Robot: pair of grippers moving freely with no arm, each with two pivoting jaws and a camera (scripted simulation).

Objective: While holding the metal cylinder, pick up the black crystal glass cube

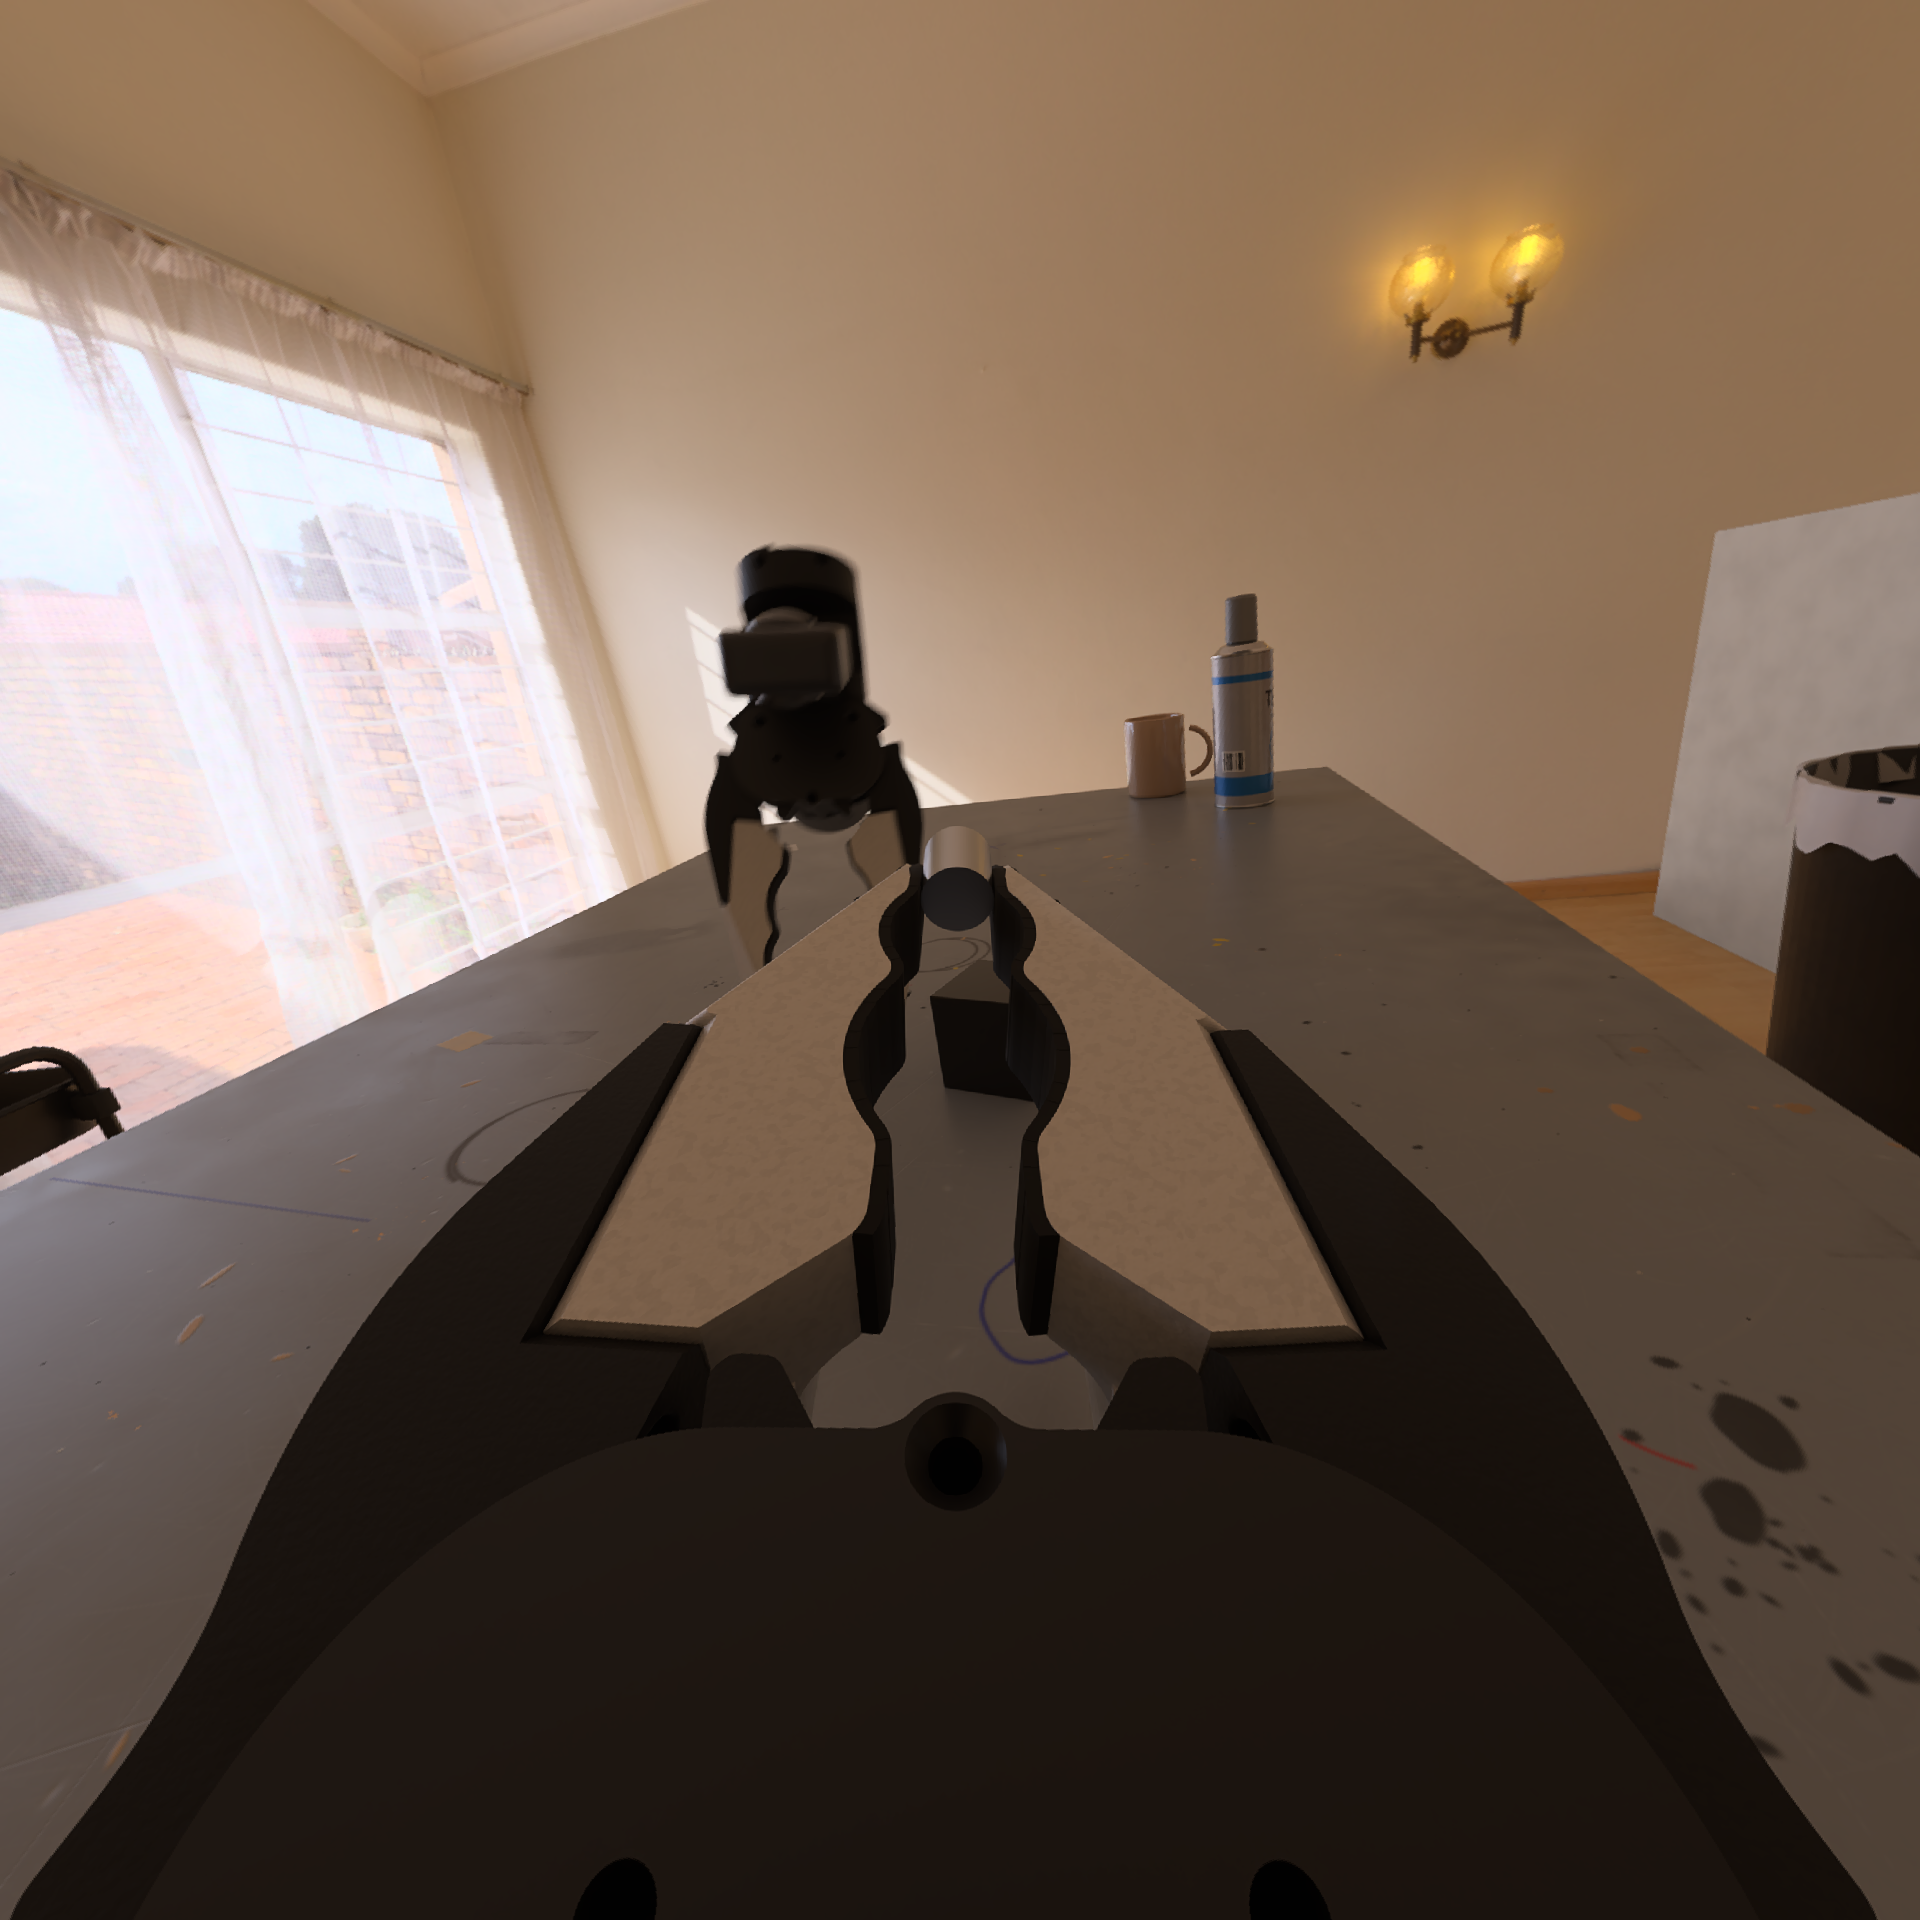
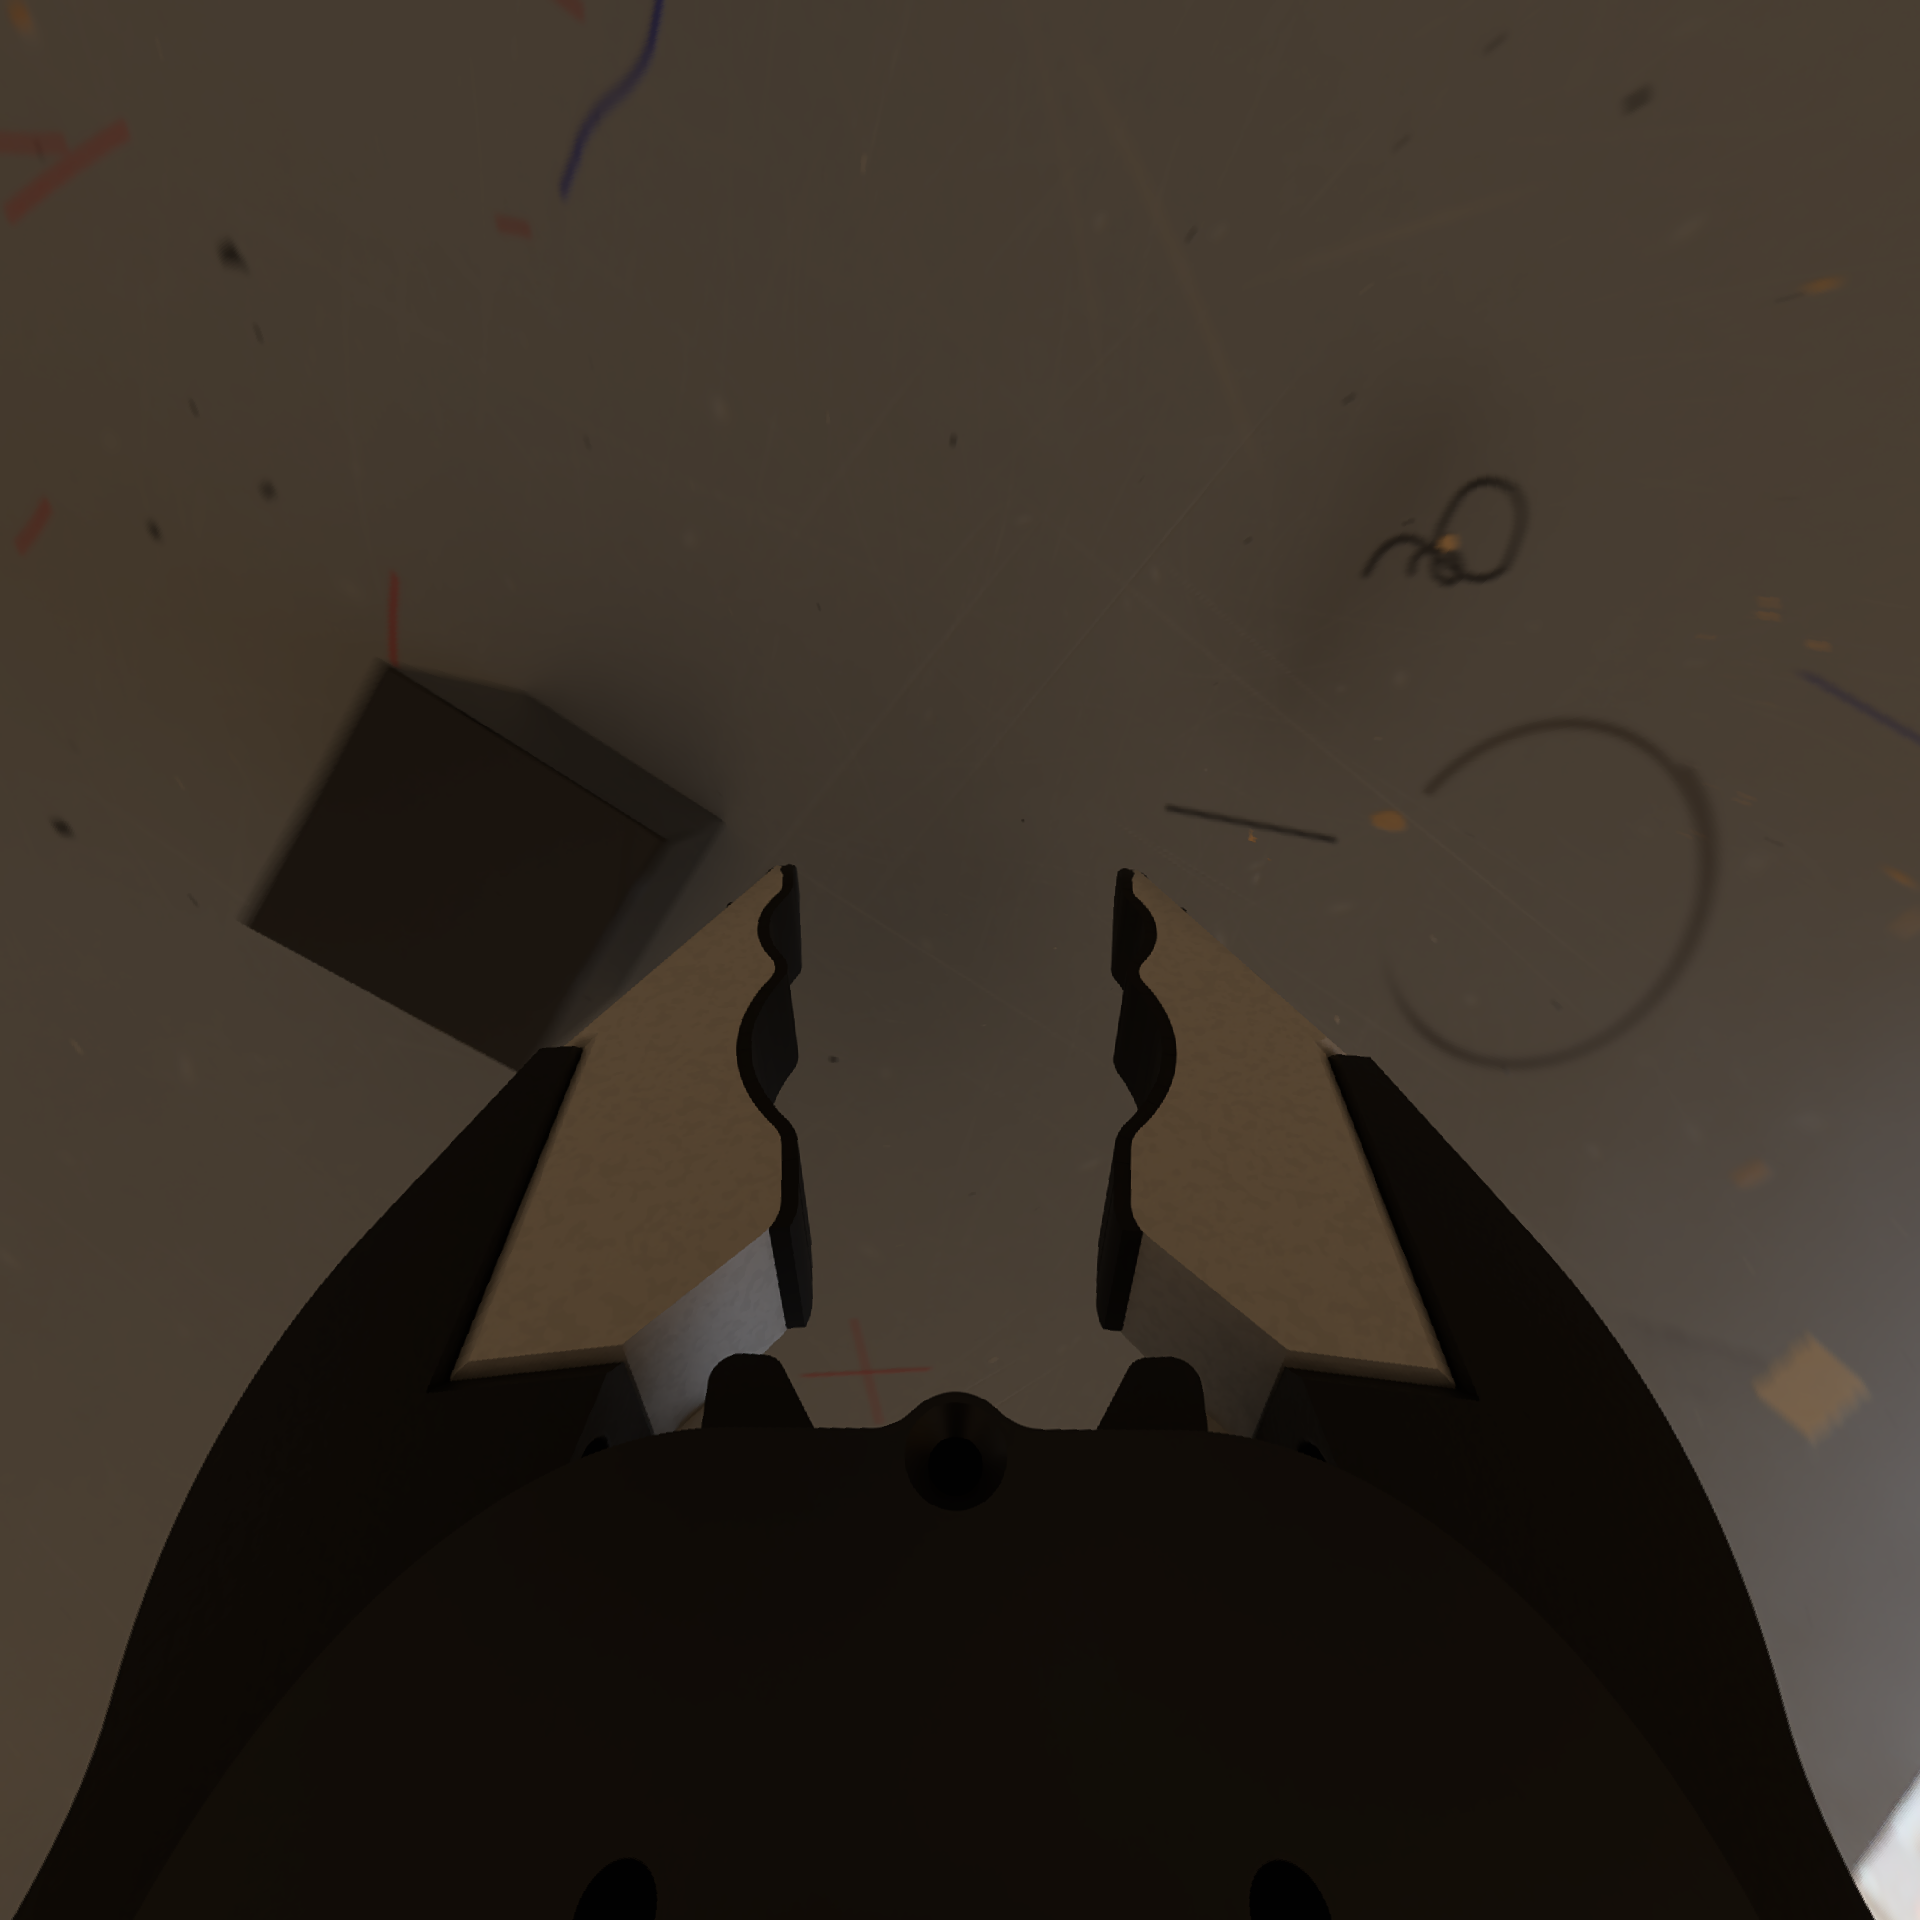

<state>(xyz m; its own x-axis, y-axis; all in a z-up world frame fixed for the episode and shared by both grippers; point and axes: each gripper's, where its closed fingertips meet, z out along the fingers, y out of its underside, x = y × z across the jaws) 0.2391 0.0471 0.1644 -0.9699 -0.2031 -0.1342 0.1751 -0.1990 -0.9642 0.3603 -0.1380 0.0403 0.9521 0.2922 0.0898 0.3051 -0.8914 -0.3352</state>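
On the grey table [image 1: 1351, 935], well in from its edges, my right gripper [image 2: 954, 873] hangs spread, pointing down, the black crystal glass cube [image 2: 457, 873] just off its left fingertip. My left gripper [image 1: 958, 883] pinches the metal cylinder [image 1: 958, 883]. Next I judge: shift over the cube, descend, close.

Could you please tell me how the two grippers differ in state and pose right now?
The left gripper is shut on the metal cylinder at its fingertips; the right gripper is open and holds nothing. The left points nearly level along the table; the right points down at it, beside the black cube, not over it. Both have the same pale, notched fingers.
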